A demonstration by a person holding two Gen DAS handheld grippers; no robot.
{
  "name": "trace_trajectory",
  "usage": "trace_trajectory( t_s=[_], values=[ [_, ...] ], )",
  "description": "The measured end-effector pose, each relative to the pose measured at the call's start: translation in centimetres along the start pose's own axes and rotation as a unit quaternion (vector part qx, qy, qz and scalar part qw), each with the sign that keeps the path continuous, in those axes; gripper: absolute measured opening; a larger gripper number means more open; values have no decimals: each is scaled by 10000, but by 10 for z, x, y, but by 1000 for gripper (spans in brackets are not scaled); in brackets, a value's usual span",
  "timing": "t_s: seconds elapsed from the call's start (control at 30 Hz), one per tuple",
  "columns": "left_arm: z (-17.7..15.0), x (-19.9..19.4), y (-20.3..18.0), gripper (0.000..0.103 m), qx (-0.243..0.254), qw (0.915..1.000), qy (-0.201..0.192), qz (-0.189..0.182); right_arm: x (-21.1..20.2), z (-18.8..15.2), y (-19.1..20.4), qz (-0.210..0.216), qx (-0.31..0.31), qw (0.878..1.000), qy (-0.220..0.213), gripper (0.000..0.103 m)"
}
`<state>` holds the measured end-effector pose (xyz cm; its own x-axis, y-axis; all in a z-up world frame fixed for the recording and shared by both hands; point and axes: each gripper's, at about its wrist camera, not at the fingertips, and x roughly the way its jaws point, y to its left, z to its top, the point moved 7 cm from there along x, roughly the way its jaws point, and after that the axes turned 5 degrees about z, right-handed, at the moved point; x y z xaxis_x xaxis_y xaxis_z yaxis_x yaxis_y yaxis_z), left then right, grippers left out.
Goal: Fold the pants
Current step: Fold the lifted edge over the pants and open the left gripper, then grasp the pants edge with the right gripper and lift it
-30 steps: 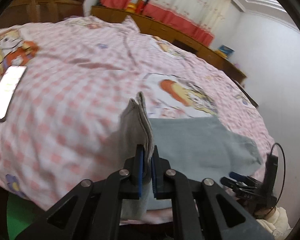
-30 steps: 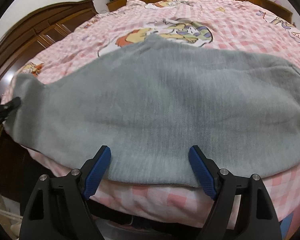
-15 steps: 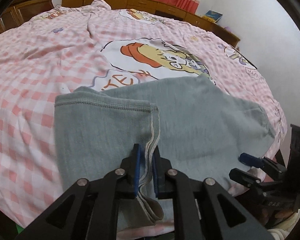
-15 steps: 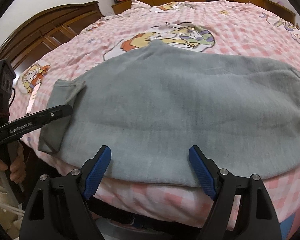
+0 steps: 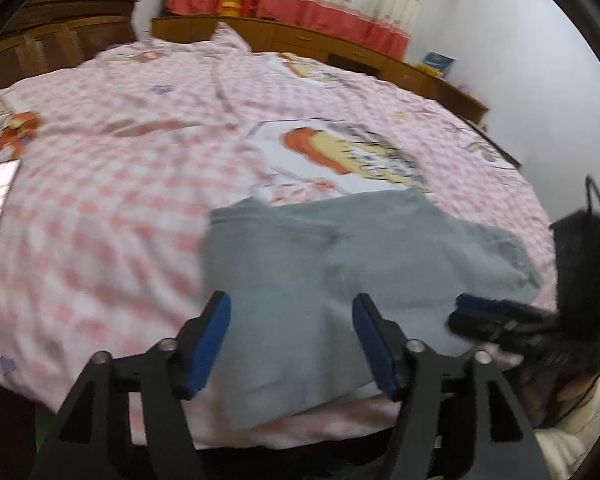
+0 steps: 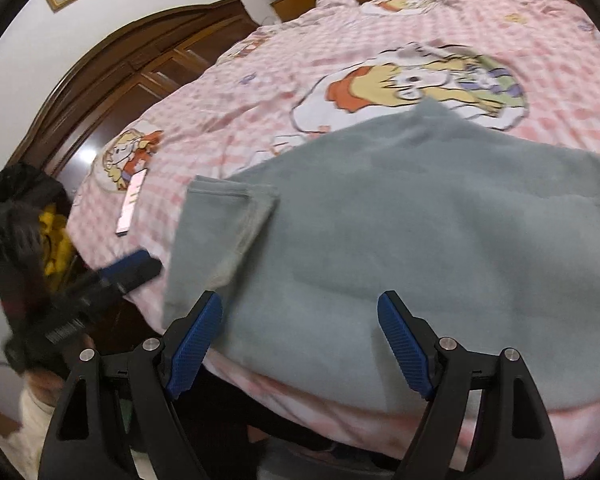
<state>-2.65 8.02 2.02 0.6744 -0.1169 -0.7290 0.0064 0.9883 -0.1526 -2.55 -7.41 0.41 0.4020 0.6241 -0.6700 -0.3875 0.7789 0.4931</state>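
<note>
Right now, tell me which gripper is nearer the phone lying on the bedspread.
Left. The left gripper hangs at the pants' folded end, on the phone's side; the right gripper sits farther along the pants.

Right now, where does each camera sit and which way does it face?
Left wrist: on the left gripper, jaws open, facing across the bed over the gray pants; right gripper shows at right.
Right wrist: on the right gripper, jaws open, facing the pants; left gripper at left.
Shared: pants, bed, phone.

Grey pants (image 6: 420,216); pink-checked bedspread (image 5: 112,200)
</note>
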Motion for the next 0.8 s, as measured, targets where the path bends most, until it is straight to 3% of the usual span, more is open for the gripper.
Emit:
trace_trajectory(
  t_s=[0.23, 0.47, 0.6, 0.67, 0.73, 0.8],
  values=[
    [-27, 16, 46, 68, -317, 9977, 347, 496, 38, 9, 33, 119, -395, 9978, 520, 82],
    [-37, 23, 52, 68, -336, 9977, 385, 440, 68, 11, 58, 90, -703, 9939, 840, 79],
    [-38, 22, 52, 68, -328, 9980, 349, 419, 81, 16, 69, 88, -769, 9929, 902, 62],
    [-38, 21, 53, 68, -363, 9980, 340, 399, 85, 19, 69, 37, -727, 9934, 888, 46],
    [-38, 19, 54, 68, -397, 9978, 325, 410, 85, 23, 66, -10, -586, 9942, 902, 14],
    [-38, 18, 55, 68, -425, 9977, 309, 428, 81, 26, 63, 67, -409, 9955, 848, 6]
  ],
)
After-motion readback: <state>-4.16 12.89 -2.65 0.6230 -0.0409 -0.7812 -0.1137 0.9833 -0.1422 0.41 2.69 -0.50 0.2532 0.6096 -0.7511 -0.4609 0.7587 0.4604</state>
